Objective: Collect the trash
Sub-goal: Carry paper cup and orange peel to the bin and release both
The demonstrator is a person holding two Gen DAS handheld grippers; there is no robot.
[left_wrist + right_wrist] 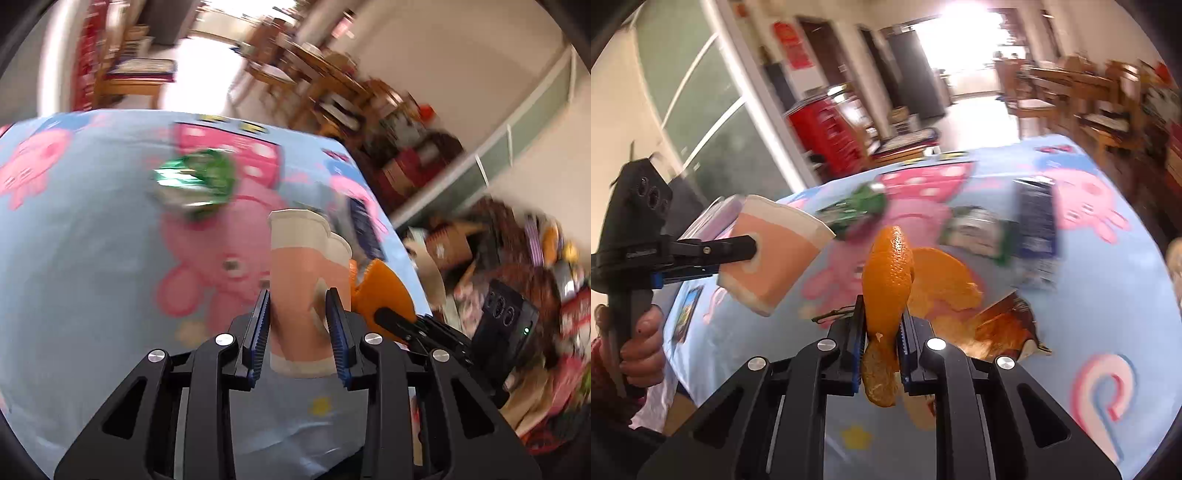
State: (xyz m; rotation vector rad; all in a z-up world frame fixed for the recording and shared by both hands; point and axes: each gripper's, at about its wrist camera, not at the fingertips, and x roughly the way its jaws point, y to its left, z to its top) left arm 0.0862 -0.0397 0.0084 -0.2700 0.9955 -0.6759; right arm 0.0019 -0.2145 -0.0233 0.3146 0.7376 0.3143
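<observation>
My left gripper (299,299) is shut on a squashed orange-and-white paper cup (303,280), held above the table. In the right wrist view the cup (775,258) hangs at left in the left gripper (738,254). My right gripper (881,314) is shut on a strip of orange peel (888,273). That peel (384,291) shows just right of the cup in the left wrist view, with the right gripper (391,321) beside it. A green crumpled wrapper (199,181) lies on the cloth; it is also in the right wrist view (860,210).
The table has a blue cartoon-pig cloth (92,258). On it lie more orange peel (942,280), a brown shiny wrapper (1004,328), a green-white packet (979,232), a dark blue packet (1038,225) and a phone (687,314). Wooden chairs (1071,96) and clutter (517,295) surround the table.
</observation>
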